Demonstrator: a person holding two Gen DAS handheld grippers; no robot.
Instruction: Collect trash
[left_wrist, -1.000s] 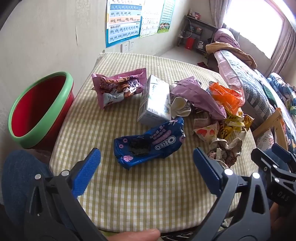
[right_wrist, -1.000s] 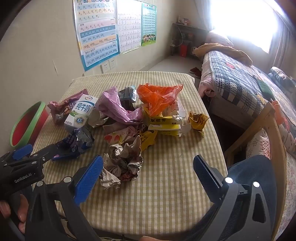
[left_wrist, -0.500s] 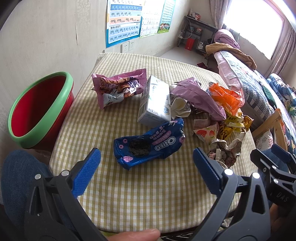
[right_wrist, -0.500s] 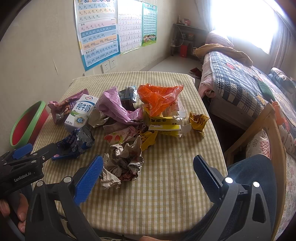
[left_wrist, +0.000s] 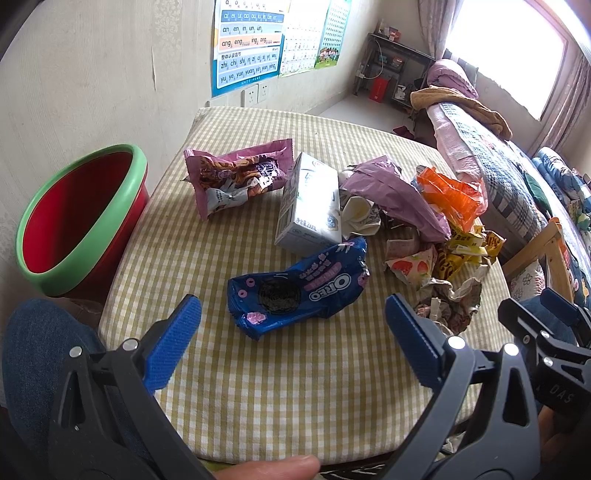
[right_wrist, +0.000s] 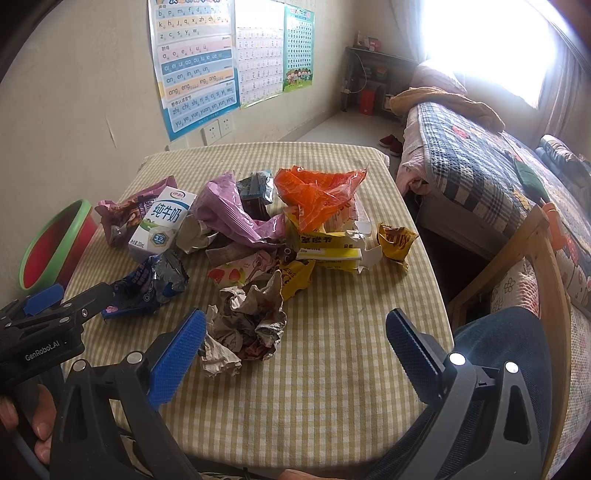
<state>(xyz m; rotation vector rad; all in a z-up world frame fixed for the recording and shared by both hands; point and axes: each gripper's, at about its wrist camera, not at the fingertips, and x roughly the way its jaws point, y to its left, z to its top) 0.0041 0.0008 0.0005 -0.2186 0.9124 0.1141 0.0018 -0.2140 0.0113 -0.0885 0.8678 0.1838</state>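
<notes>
Trash lies on a checked tablecloth. My left gripper is open and empty, just short of a blue Oreo wrapper. Behind it lie a white milk carton, a pink snack bag, a purple bag and an orange bag. A red bin with a green rim stands left of the table. My right gripper is open and empty, with crumpled paper by its left finger. The Oreo wrapper and carton lie to its left.
Yellow packets and a small brown wrapper lie mid-table. A wooden chair back and a bed stand to the right. A wall with posters runs along the table's left side. The left gripper shows in the right wrist view.
</notes>
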